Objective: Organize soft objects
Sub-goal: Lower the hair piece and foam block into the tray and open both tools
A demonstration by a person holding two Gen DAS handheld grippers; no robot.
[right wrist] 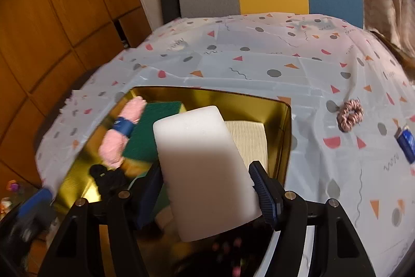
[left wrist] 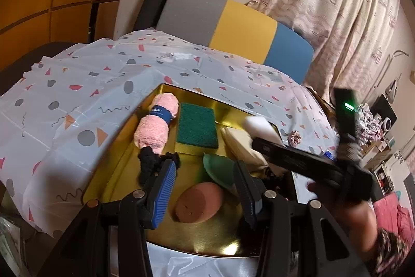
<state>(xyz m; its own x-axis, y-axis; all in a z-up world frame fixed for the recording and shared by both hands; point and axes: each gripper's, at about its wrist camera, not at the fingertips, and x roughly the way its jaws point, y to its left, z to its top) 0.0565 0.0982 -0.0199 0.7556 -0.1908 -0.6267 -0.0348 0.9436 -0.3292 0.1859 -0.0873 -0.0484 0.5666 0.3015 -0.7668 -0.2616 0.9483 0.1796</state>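
Right gripper (right wrist: 207, 188) fingers clamped on white rectangular foam block (right wrist: 199, 168), held over shiny gold rectangular tray (right wrist: 285, 121) on the bench. Left gripper (left wrist: 205, 188) fingers apart, nothing between them, hovering above terracotta oval sponge (left wrist: 199, 203) in the tray. Farther in: green round pad (left wrist: 218, 168), black knit cloth (left wrist: 153, 162), green scouring sponge (left wrist: 197, 125), pink rolled towel with blue band (left wrist: 155, 125). Pink striped fabric scrunchie (right wrist: 350, 114) lies on patterned plastic tablecloth (right wrist: 259, 64), outside the tray.

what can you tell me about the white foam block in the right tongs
The white foam block is a plain, smooth rectangular slab with rounded corners and a fine spongy surface, unmarked and seemingly undeformed. It sits between the blue ribbed pads of the right tongs, tilted with its far end up. It hangs over the gold tray, above the cream sponge and beside the green scouring pad, touching neither as far as can be seen.
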